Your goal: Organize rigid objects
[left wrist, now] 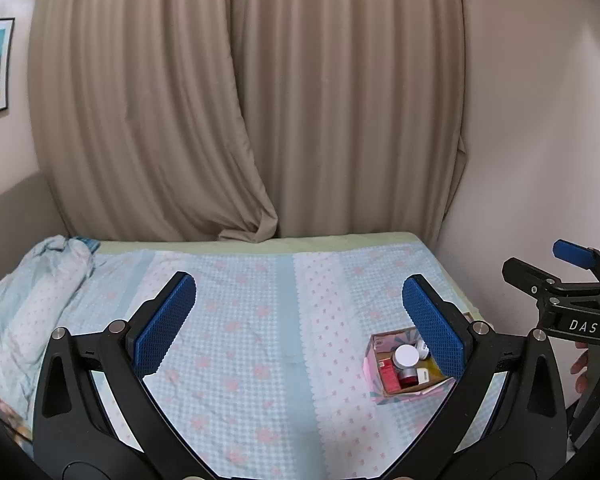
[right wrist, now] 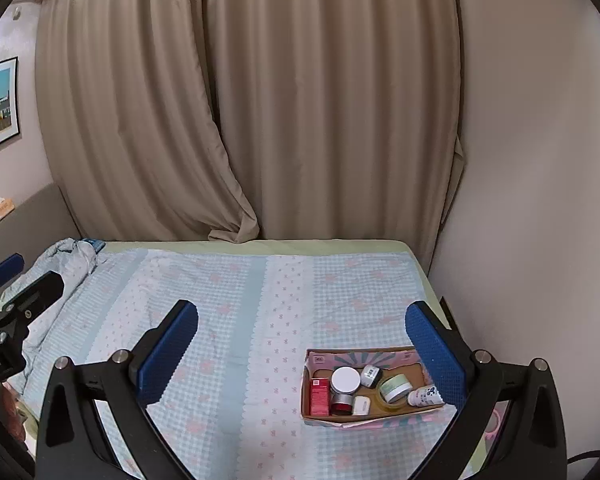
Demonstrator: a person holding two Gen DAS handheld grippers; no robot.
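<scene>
Your right claw [right wrist: 300,356] is hanging above the bed [right wrist: 228,320] with its blue pads spread wide and nothing between them; your left claw [left wrist: 300,320] is doing the same, equally spread and carrying nothing.

The task's things are all sitting inside the shallow cardboard box [right wrist: 364,356] on the right half of the bed, near the wall-side edge. In it you are looking at a red carton [right wrist: 319,396] standing at the left end, a white-lidded jar [right wrist: 345,379], a dark red jar [right wrist: 342,403] just below it, a small white case [right wrist: 361,405], a small grey jar [right wrist: 371,375], a pale green jar [right wrist: 394,387] tilted on its side, and a white bottle [right wrist: 424,396] lying down at the right end. No loose item is showing on the bedspread outside the box, so the scene is fitting either a finished gathering or a box waiting to be emptied or rearranged.

The box is lying ahead, below and to the right of both claws, its long axis running left to right across your right wrist view. Your right claw is the nearer one; its right pad is overlapping the box's right end in that view.

As for writing, "DAS" is reading clearly on the right claw's body as the left wrist view shows it. The labels on the carton and bottle are too small to read.
</scene>
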